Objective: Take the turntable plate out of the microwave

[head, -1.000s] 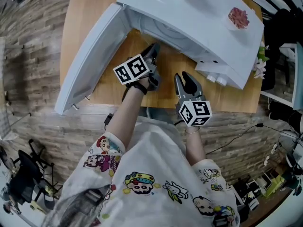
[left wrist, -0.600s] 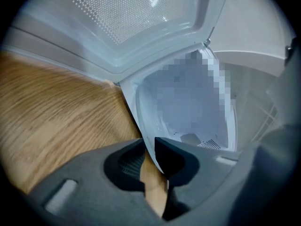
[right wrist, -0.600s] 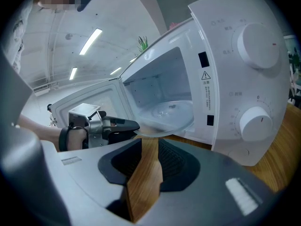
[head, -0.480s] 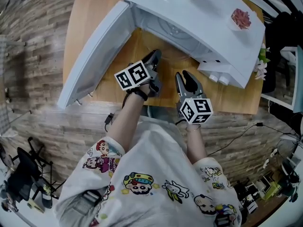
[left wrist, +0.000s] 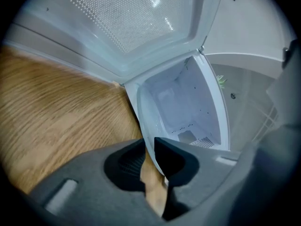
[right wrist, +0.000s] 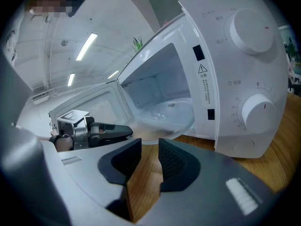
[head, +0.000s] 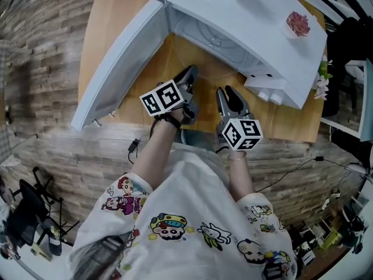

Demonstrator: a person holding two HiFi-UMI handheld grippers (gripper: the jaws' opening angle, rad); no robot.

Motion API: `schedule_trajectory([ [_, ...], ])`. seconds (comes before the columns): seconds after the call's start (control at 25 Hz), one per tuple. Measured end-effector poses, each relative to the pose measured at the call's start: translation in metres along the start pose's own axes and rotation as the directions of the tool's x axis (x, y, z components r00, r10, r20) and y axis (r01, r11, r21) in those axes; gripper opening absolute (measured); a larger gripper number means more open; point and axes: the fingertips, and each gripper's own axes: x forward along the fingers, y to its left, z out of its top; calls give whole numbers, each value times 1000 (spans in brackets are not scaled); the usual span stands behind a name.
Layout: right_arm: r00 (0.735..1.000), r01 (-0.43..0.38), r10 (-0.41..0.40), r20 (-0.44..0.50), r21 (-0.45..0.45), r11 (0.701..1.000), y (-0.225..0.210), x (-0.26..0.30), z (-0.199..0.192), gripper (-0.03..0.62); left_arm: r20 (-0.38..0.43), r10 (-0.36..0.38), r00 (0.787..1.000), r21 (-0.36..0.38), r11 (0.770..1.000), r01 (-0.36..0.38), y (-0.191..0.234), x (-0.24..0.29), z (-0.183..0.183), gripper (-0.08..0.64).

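The clear glass turntable plate (right wrist: 171,109) lies on the floor of the open white microwave (head: 256,22), and its near rim reaches the cavity mouth. From above the plate (head: 214,38) shows as a faint disc. My left gripper (head: 189,73) is rolled on its side at the mouth. Its jaws have just been closing, and the plate's pale rim (left wrist: 137,113) fills the gap at the tips of the left gripper (left wrist: 148,142). The right gripper view shows the left gripper (right wrist: 124,132) meeting the rim. My right gripper (head: 229,92) hangs open and empty over the table, short of the microwave; only wood shows between the jaws of the right gripper (right wrist: 149,142).
The microwave door (head: 116,63) swings wide to the left, its mesh window (left wrist: 127,18) above my left gripper. The control panel with two knobs (right wrist: 249,69) stands right of the cavity. A small potted plant (head: 298,23) sits on top. The wooden table (head: 145,118) ends near the person.
My left gripper has drawn back a little from the microwave's mouth toward the person. The right gripper has stayed where it was.
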Motion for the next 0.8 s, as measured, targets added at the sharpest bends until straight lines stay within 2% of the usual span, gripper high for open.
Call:
schedule_trajectory([
  [0.4,1000,-24,22,11,158,987,-8,13,-3,145,1,-7,1000,-16,1000,7,2,-11,-7,57],
  [0.68,997,-47,26,68,326,944,-16,18,0,147,-4,-10,1000,-22,1000,10,4,-11,-9,57],
  [0.8,996,-52,24,82,367,929,-18,18,2,152,-3,-12,1000,-22,1000,12,4,-11,-10,58],
])
